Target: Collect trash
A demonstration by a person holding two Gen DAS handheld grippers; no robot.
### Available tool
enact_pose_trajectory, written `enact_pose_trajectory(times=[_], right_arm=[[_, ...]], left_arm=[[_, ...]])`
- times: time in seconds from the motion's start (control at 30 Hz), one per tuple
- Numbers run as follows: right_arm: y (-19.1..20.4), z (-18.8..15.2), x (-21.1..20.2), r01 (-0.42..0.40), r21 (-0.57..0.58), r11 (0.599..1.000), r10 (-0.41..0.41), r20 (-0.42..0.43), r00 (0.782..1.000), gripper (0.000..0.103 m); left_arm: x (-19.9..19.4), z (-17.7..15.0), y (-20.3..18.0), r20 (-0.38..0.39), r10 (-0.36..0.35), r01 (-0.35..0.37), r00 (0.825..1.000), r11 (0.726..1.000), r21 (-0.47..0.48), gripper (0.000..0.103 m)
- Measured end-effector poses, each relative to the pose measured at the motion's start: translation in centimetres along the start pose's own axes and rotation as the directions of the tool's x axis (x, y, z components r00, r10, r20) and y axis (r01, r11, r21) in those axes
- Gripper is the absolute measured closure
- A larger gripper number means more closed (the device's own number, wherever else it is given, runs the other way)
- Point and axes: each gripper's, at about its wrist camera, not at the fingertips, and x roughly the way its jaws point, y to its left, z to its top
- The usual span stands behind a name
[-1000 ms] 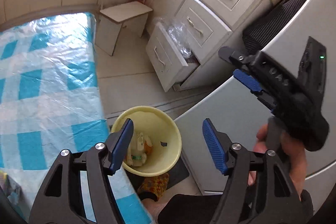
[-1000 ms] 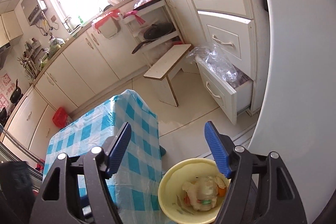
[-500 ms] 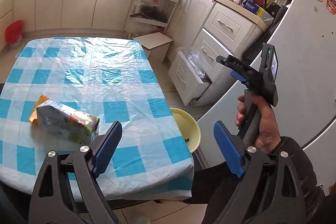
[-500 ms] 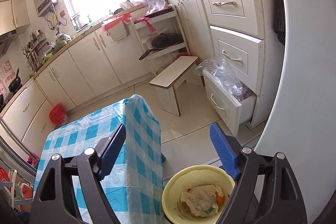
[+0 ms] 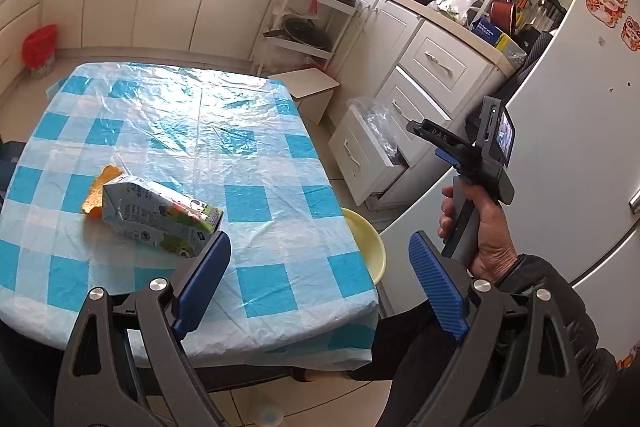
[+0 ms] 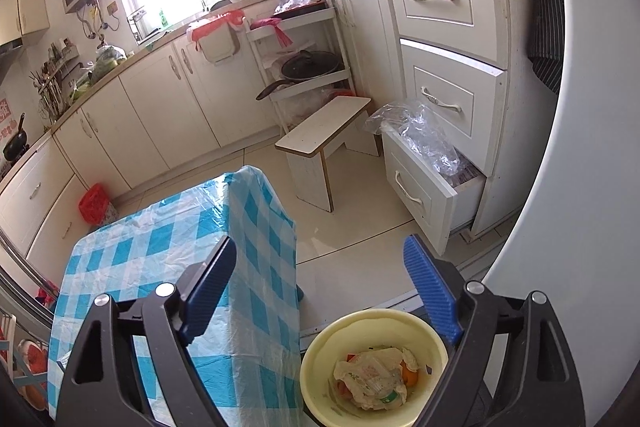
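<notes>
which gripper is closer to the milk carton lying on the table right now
Left. The left gripper hangs open over the table's near edge, its left finger just beside the carton. The right gripper is off past the table's side, above the yellow bin.

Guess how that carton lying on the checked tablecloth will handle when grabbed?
The carton lies on its side with flat faces, so it shouldn't roll. Its top end looks opened, so it's probably near empty: light and crushable. On the glossy plastic tablecloth it may slide if nudged.
</notes>
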Motion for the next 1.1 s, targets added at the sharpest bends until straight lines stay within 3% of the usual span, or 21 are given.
enact_pose_trajectory(times=[1.1], right_arm=[[1.00,-0.33,0.83,-0.025,-0.041,0.999,0.023,-0.042,0.999,0.020]], left_arm=[[-0.03,-0.55,0.52,-0.012,-0.005,0.005,1.000,0.999,-0.038,0.015]])
